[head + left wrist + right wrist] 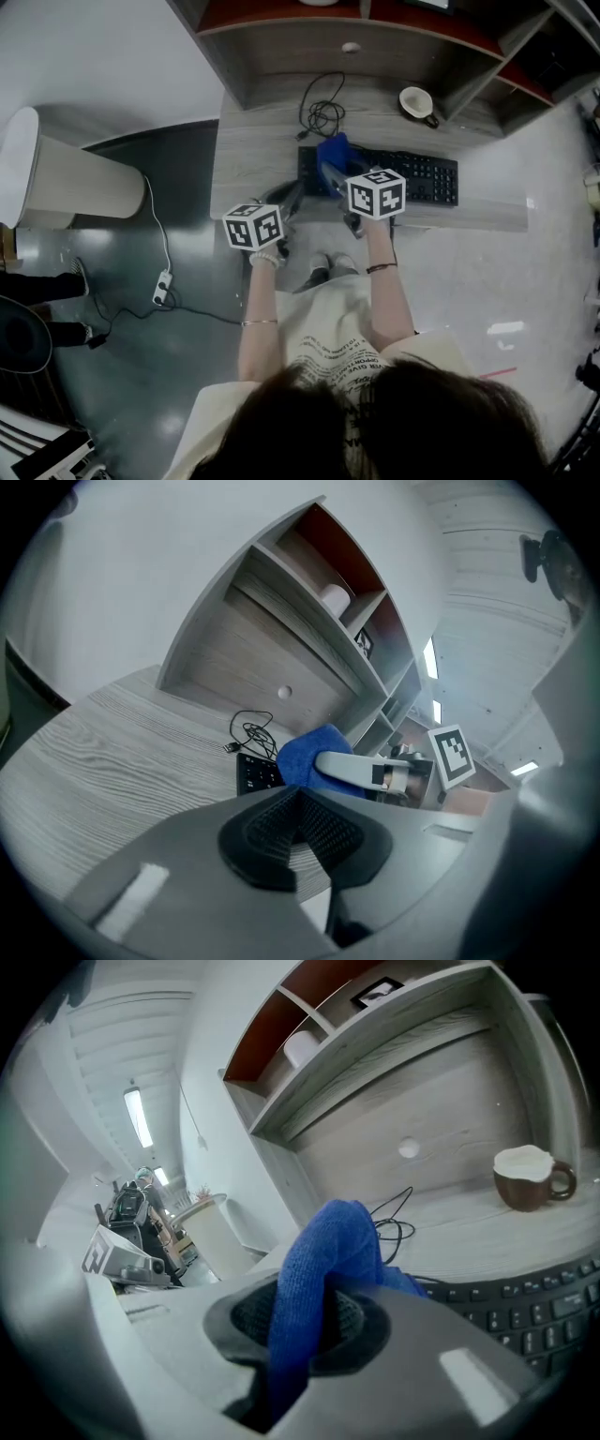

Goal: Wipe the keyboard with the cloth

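Blue cloth (pixel 323 1260) is clamped in the right gripper (pixel 305 1326), bunched up over its jaws. The keyboard (pixel 530 1312) is seen just ahead and to that gripper's right, the cloth perhaps touching its left end. The left gripper (pixel 300 832) is closed on nothing, with cloth and keyboard ahead of it. A mug (pixel 527 1180) is spotted beyond.

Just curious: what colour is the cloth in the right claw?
Blue. The soft blue cloth shows best in the right gripper view.
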The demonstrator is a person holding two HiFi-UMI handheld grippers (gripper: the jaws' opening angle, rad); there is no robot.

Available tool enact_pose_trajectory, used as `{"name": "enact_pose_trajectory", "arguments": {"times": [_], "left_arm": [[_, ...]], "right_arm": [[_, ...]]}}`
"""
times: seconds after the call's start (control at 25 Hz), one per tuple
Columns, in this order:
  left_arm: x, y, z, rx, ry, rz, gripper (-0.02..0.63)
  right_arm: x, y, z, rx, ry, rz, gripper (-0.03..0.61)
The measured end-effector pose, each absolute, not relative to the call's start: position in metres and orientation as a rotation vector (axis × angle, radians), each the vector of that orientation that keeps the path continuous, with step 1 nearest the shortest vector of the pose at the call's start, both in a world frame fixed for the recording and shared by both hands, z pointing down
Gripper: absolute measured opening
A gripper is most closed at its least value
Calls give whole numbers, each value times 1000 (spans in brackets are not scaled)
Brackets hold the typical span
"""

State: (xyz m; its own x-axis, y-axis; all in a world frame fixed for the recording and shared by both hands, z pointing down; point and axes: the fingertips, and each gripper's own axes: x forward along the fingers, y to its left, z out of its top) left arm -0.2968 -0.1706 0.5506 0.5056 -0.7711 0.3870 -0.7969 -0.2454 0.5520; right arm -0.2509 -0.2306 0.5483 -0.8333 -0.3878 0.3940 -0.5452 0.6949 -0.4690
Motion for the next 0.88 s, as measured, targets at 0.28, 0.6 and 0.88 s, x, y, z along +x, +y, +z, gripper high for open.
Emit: {"name": "enact_pose_trajectory", "arguments": {"times": [0.28, 0.6, 0.88], "left_arm": [[-318, -163, 550, 1982, -1355, 15, -12], [-331, -158, 549, 1956, -1401, -3, -12], [-344, -151, 549, 1931, -1437, -17, -12]], "right_arm": [[-275, -226, 548, 650, -2654, 848, 52], [-291, -221, 548, 591, -2661, 845, 52], [-302, -217, 549, 568, -2663, 858, 52]]}}
